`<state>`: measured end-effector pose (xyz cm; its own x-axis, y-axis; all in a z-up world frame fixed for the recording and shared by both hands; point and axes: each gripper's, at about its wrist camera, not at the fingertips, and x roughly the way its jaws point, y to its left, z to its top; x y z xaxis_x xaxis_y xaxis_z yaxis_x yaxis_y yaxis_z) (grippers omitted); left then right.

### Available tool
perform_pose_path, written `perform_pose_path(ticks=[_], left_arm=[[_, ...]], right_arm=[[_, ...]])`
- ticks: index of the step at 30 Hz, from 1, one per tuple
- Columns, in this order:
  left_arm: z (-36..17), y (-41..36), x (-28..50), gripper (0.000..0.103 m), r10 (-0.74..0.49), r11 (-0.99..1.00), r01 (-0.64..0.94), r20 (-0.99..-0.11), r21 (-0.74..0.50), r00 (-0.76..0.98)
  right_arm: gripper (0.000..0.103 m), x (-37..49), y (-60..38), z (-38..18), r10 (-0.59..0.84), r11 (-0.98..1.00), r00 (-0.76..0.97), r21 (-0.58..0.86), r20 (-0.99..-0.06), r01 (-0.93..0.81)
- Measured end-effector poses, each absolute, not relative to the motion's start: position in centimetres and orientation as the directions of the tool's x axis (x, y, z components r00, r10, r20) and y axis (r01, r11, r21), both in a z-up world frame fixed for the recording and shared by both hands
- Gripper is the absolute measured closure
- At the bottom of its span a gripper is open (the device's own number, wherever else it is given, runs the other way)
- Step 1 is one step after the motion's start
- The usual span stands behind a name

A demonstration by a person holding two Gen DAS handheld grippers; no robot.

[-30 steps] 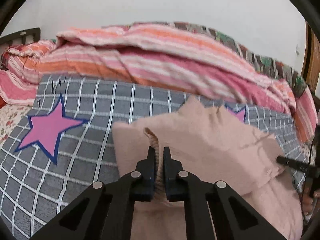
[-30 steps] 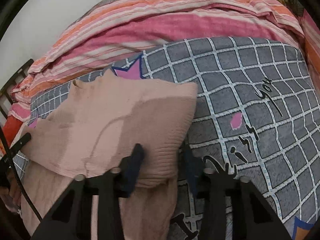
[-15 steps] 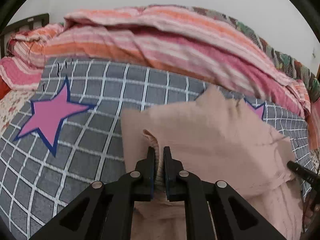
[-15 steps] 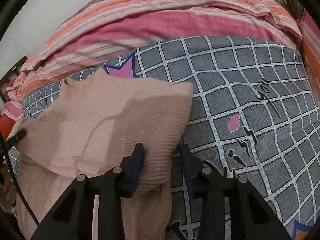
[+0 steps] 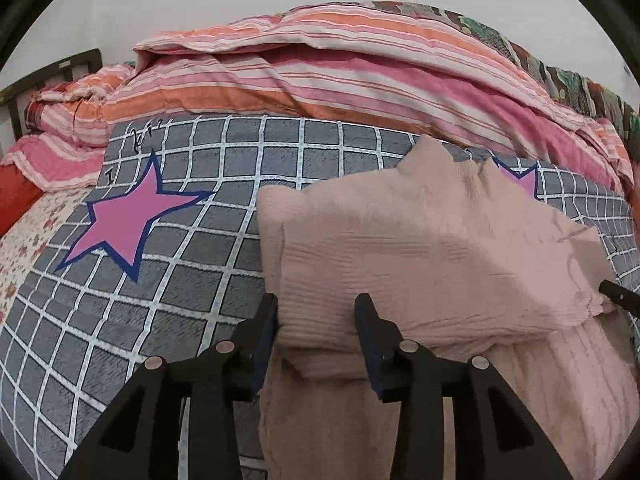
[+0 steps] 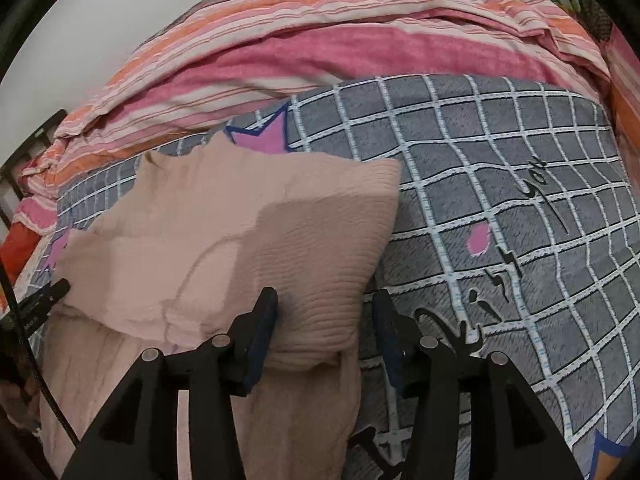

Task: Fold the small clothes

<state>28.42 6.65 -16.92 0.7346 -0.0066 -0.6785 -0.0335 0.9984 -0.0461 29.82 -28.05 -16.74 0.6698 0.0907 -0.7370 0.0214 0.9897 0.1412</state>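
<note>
Pink ribbed knit garment (image 5: pixel 420 248) lies folded over itself on the grey checked bedspread (image 5: pixel 192 280), its thick fold edge between the spread fingers of the left hand-held gripper (image 5: pixel 316 320). Only the left wrist view shows the large pink star (image 5: pixel 124 224) at 9 o'clock. Only the right wrist view shows the black lettering (image 6: pixel 536 188) at 3 o'clock, with the right hand-held gripper (image 6: pixel 324 320) spread astride the garment's (image 6: pixel 240 240) right corner. Striped quilt (image 6: pixel 300 56) bunches at 12 o'clock.
</note>
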Motion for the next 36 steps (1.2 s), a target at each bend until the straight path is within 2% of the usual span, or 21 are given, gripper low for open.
perform_pose_path(ticks=[7, 11, 29, 36], left_arm=[[-17.0, 7.3, 27.8, 0.063, -0.014, 0.995, -0.055, -0.671, -0.082, 0.741], [-17.1, 7.7, 27.8, 0.064, -0.036, 0.993, -0.049, -0.672, -0.107, 0.739], [-17.3, 8.0, 27.3, 0.064, -0.084, 0.989, -0.019, -0.669, -0.146, 0.739], [-17.4, 8.3, 27.3, 0.061, -0.094, 0.987, -0.021, -0.669, -0.162, 0.737]], right_arm=[[0.055, 28.4, -27.4, -15.9, 0.035, 0.996, 0.711, 0.084, -0.702, 0.034], [0.058, 28.5, -27.4, -16.2, 0.037, 0.997, 0.692, 0.075, -0.721, 0.025], [0.058, 28.7, -26.7, -16.6, 0.011, 1.0, 0.691, 0.024, -0.723, 0.008], [0.058, 28.9, -26.8, -16.7, 0.017, 1.0, 0.691, 0.027, -0.723, 0.004]])
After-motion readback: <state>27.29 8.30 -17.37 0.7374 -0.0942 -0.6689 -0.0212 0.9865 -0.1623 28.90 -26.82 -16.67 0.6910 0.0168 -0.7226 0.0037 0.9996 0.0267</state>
